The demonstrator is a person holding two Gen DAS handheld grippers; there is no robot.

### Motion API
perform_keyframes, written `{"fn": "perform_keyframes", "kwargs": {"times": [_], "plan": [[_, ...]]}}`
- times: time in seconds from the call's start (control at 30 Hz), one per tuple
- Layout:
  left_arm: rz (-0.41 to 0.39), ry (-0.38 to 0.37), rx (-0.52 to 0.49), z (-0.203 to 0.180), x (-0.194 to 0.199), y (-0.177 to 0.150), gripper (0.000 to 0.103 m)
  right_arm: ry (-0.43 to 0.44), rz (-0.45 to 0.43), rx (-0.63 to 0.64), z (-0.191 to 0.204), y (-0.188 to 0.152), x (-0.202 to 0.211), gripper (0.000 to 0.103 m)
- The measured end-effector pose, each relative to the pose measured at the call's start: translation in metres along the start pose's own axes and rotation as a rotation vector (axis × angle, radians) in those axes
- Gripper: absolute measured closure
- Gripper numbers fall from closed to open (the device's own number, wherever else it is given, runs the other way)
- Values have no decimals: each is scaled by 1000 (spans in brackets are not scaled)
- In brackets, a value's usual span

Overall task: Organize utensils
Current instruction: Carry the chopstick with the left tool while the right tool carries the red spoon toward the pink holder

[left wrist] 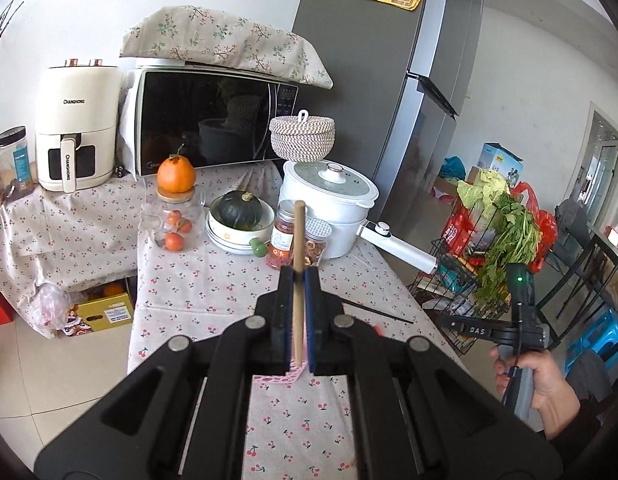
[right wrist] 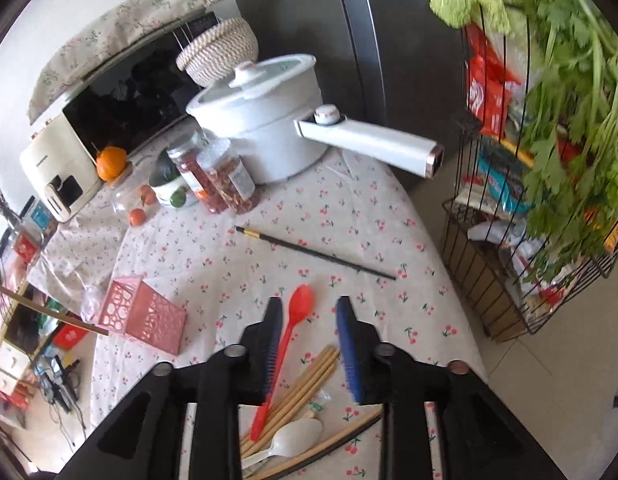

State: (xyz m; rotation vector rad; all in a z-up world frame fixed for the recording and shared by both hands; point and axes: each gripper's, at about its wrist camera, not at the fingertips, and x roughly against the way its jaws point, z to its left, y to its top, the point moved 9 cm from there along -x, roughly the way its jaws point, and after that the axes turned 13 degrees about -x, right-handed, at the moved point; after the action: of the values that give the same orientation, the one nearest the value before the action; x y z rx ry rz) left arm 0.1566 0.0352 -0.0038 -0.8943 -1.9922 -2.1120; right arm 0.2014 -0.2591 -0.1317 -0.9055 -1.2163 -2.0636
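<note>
Left gripper [left wrist: 297, 280] pinches a smooth wooden chopstick [left wrist: 297, 248] above the tablecloth [left wrist: 197, 280] — right gripper [right wrist: 309, 312] spread, nothing held, over the glossy red spoon [right wrist: 287, 340] near the table edge; perforated pink holder [right wrist: 143, 314] sits tipped over.

Red spoon [right wrist: 297, 312], pink basket [right wrist: 143, 314], cherry-print tablecloth [right wrist: 349, 220]

Cherry-print white cloth table cover [right wrist: 349, 208]: matt, soft weave. Pale round wooden chopstick [left wrist: 297, 280]: smooth, unvarnished. Red plastic spoon [right wrist: 287, 344]: glossy. White plastic spoon [right wrist: 293, 438]: satin sheen. Pink perforated plastic holder [right wrist: 143, 314]: matt. Black slender chopstick [right wrist: 321, 254]: smooth, gold metallic band near end.
</note>
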Motion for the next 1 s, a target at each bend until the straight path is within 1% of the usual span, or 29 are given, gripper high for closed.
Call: {"fn": "perform_keyframes", "kwargs": {"times": [0.03,0.1,0.2,0.33,0.43,0.5,0.53,0.57,0.6,0.7,0.8,0.9,1.0], "plan": [[5,-6,-5,-3,1,-1,97,-10,33,-8,-3,-3,-14,49],[19,-27,-10,-9,2,-5,97,-40,91,-9,-10,-11,-40,49],[45,-57,-23,-18,-1,-11,97,-68,151,4,-9,-18,-73,49],[85,-64,-38,-20,-10,-21,97,-107,190,40,3,-23,-111,49],[113,-65,-29,-17,-17,-28,97,-163,216,78,10,-30,-138,49],[125,-63,-27,-15,-20,-31,97,-191,221,105,14,-33,-151,54],[129,-63,-27,-14,-22,-31,97,-208,198,126,16,-31,-153,58],[131,-63,-29,-13,-22,-32,97,-224,184,155,19,-31,-155,75],[132,-61,-29,-12,-23,-32,97,-232,169,175,22,-30,-155,75],[122,-59,-23,-10,-21,-30,97,-230,155,173,23,-30,-153,76],[87,-59,-13,-7,-13,-22,97,-209,109,151,24,-22,-141,76],[21,-50,-5,-2,-3,-8,97,-156,29,125,34,-5,-112,76],[-44,-7,-8,5,1,7,97,-81,-69,93,44,11,-72,76]]}}
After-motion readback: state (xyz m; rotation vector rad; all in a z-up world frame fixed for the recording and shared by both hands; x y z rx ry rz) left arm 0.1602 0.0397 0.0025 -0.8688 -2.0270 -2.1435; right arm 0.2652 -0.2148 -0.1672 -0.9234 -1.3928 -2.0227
